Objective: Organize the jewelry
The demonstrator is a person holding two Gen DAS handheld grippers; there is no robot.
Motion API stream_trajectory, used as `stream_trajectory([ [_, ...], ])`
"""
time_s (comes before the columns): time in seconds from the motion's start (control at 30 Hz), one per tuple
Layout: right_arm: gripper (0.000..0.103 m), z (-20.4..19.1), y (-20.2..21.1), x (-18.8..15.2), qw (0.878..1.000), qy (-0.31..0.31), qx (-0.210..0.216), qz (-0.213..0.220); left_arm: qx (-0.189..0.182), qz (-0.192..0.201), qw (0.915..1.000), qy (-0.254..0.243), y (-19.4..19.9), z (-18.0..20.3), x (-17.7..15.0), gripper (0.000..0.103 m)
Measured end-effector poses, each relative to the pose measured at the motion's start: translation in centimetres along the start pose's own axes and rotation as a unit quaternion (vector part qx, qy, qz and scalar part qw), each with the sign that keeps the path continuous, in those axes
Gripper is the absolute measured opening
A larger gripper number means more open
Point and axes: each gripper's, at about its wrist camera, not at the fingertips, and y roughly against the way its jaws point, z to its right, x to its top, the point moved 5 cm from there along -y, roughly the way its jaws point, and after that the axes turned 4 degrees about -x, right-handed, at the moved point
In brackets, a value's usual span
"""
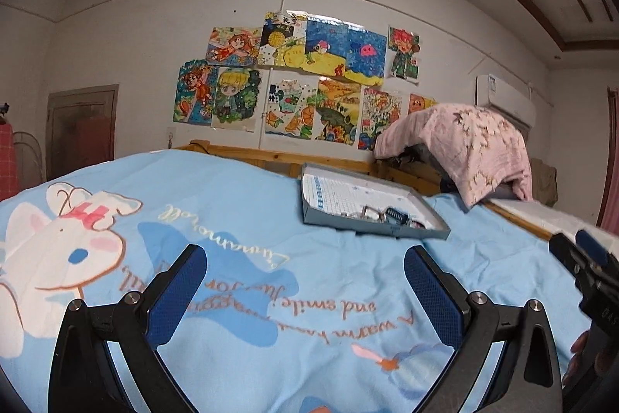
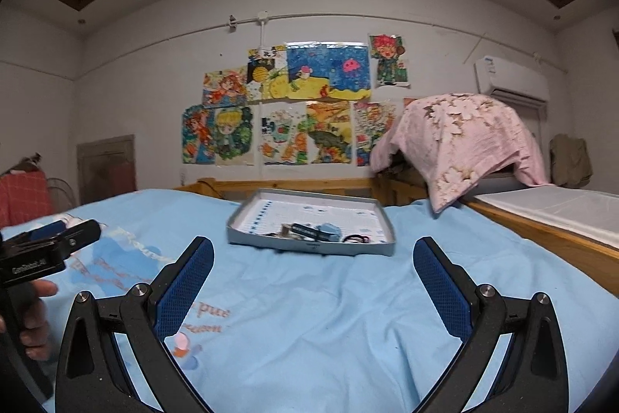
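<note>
Bedspread carries a grey tray below wall drawings; both tools gape wide, empty.

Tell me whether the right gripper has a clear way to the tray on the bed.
Probably yes: the right gripper is open, and only bare blue bedsheet lies between it and the tray ahead.

There is one grey tray on one blue bedsheet. Inside it lie perhaps four or five small jewelry pieces; they are too blurred to count. Two grippers are visible.
</note>
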Motion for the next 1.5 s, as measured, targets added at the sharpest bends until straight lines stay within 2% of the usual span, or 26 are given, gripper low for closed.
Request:
stream_trajectory([
  [0.2,0.101,0.0,0.2,-1.1,1.0,0.0,-0.014,-0.003,0.006,-0.024,0.9997,0.006,-0.8,-0.4,-1.4,0.103],
  [0.43,0.101,-0.1,0.0,-2.4,1.0,0.007,-0.018,-0.015,0.011,-0.019,0.9997,0.012,-0.5,-0.7,-1.4,0.103],
  [0.73,0.101,-0.1,0.0,-2.3,1.0,0.014,-0.014,-0.01,0.013,-0.02,0.9996,-0.014,-0.5,0.1,-1.5,0.103],
  [1.5,0.101,-0.1,-0.1,-3.0,1.0,0.001,-0.016,-0.018,0.007,-0.023,0.9995,-0.019,-0.4,0.4,-1.6,0.103],
])
